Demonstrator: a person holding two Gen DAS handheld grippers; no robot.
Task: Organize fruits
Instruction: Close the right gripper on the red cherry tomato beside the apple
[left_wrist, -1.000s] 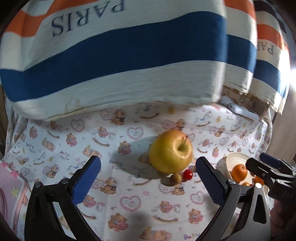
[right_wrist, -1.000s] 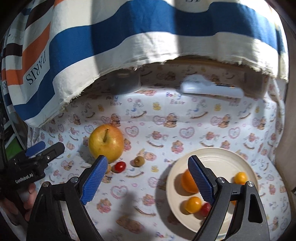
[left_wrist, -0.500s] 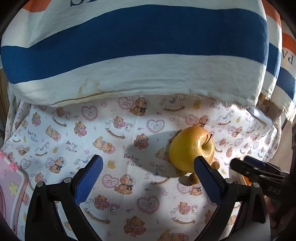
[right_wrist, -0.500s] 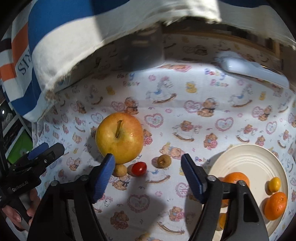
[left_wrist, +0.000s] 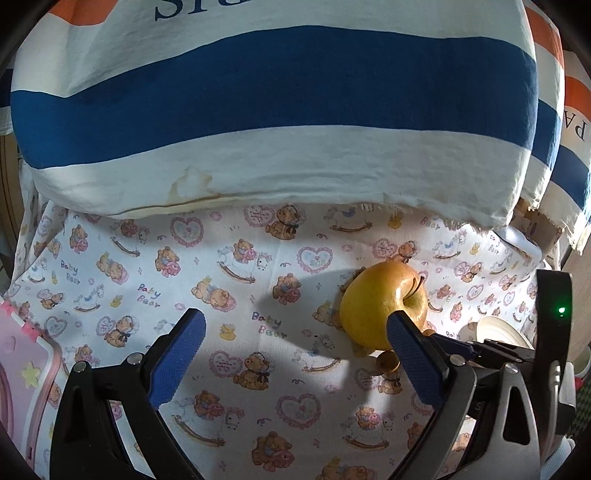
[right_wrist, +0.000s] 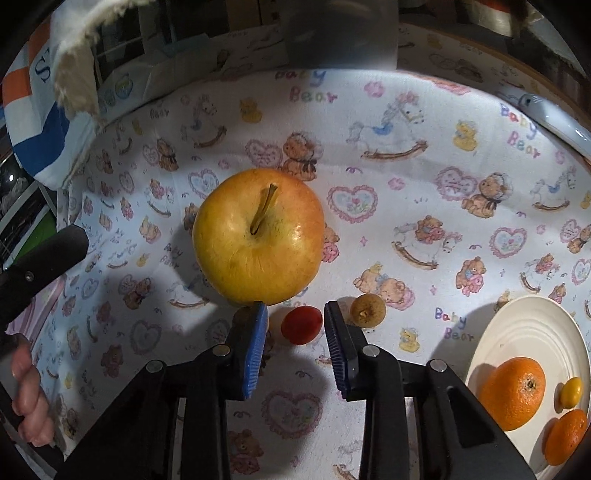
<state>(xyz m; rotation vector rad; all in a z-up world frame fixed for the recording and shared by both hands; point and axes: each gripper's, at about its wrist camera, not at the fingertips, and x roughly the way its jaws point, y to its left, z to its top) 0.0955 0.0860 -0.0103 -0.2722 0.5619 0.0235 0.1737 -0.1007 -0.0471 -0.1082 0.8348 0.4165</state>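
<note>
A big yellow apple (right_wrist: 258, 236) lies on the bear-print cloth (right_wrist: 406, 206). Just in front of it sits a red cherry tomato (right_wrist: 301, 325), between the blue pads of my right gripper (right_wrist: 295, 328). Those jaws are closing, and a narrow gap still shows on the tomato's left side. One small brown fruit (right_wrist: 367, 310) lies right of the gripper; another (right_wrist: 242, 315) peeks out behind its left finger. My left gripper (left_wrist: 295, 350) stands wide open over bare cloth, with the apple (left_wrist: 380, 306) behind its right finger.
A cream plate (right_wrist: 528, 332) at the right holds two oranges (right_wrist: 513, 393) and a small yellow fruit (right_wrist: 570, 391). A striped cloth (left_wrist: 277, 110) hangs over the back. A pink mat (left_wrist: 22, 369) lies at the left, and a white object (right_wrist: 554, 118) at the back right.
My right gripper came down and left from over the plate to the cherry tomato, and its jaws narrowed around it. The apple slid rightward in the left wrist view.
</note>
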